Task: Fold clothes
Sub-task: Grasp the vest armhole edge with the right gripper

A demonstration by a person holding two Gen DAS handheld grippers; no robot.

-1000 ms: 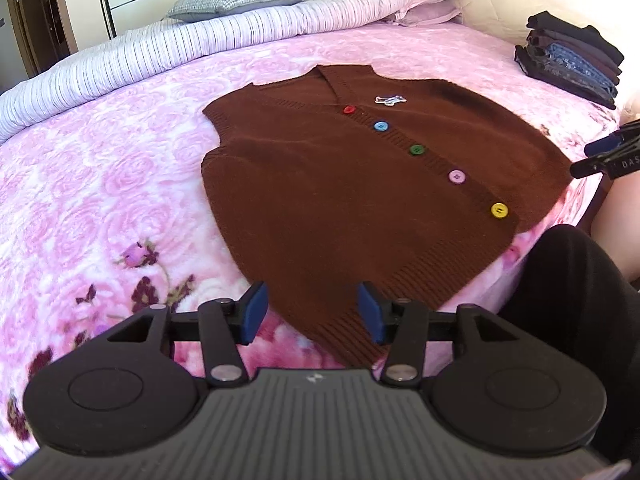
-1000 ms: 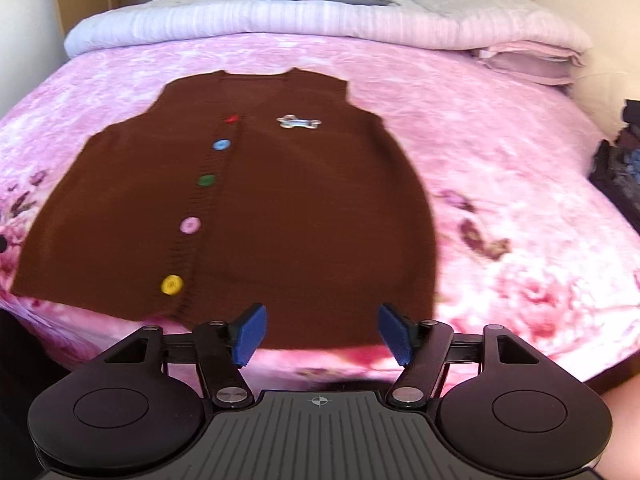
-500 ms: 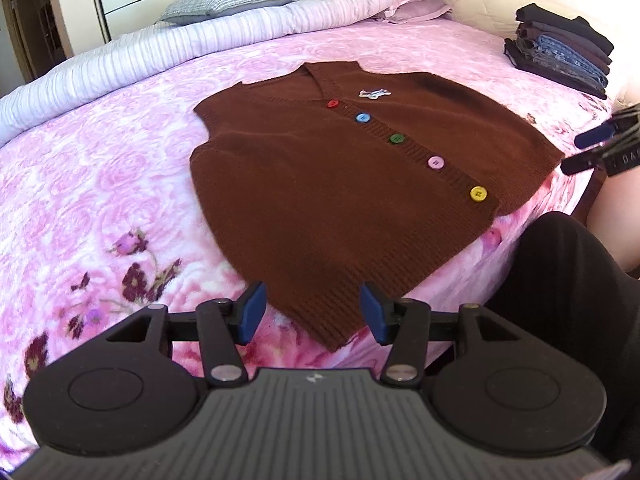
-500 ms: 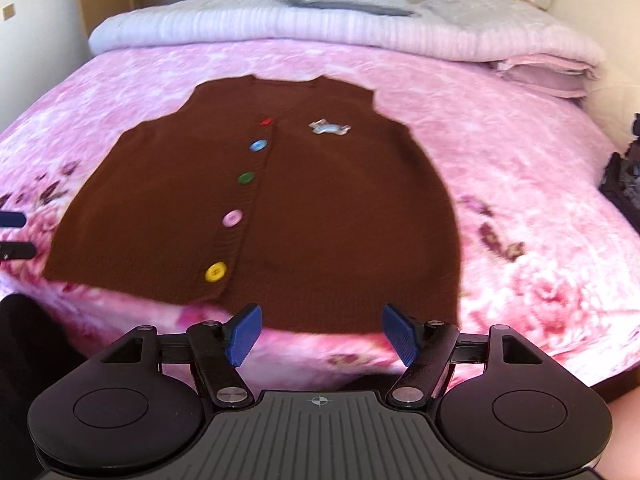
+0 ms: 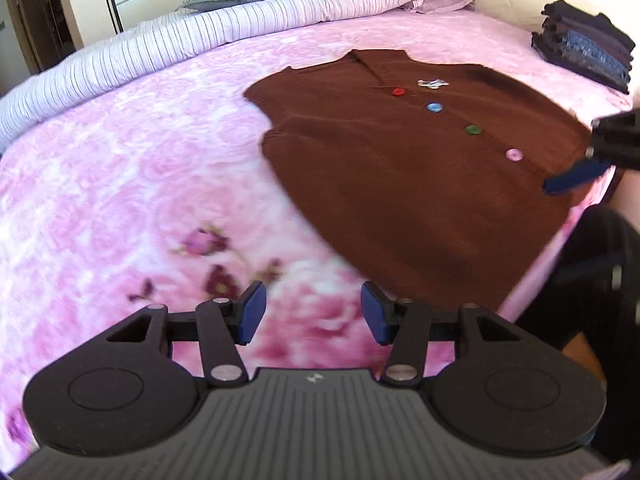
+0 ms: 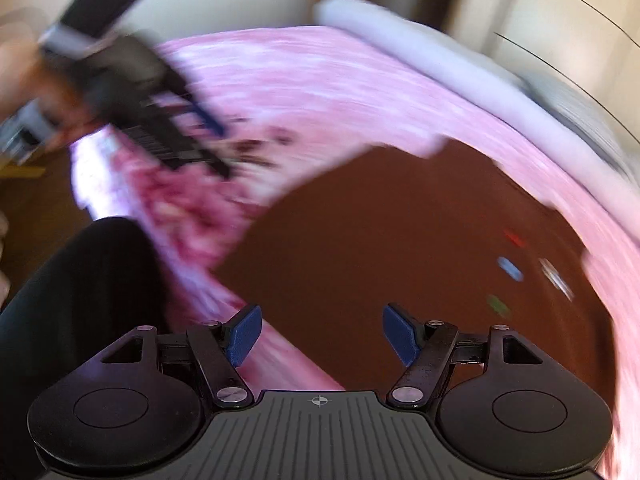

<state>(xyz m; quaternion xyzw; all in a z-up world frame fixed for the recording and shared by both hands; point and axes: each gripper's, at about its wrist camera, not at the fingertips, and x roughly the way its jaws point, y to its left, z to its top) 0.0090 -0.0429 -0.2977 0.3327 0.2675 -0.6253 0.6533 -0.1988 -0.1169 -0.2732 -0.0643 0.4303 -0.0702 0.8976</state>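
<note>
Left tool: jaws apart, nothing between them, hovering over the pink bedspread. Right tool: jaws apart, empty, over the hem of the brown vest.

The vest lies flat and unfolded on the bed, ahead and to the right of the left tool, button line running away from the hem. Judgement: the right tool is nearer.

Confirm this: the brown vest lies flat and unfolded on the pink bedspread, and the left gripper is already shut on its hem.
Wrong on the grip. The left wrist view shows the left gripper with open jaws over bare pink bedspread, holding nothing. The brown vest does lie flat and unfolded.
</note>
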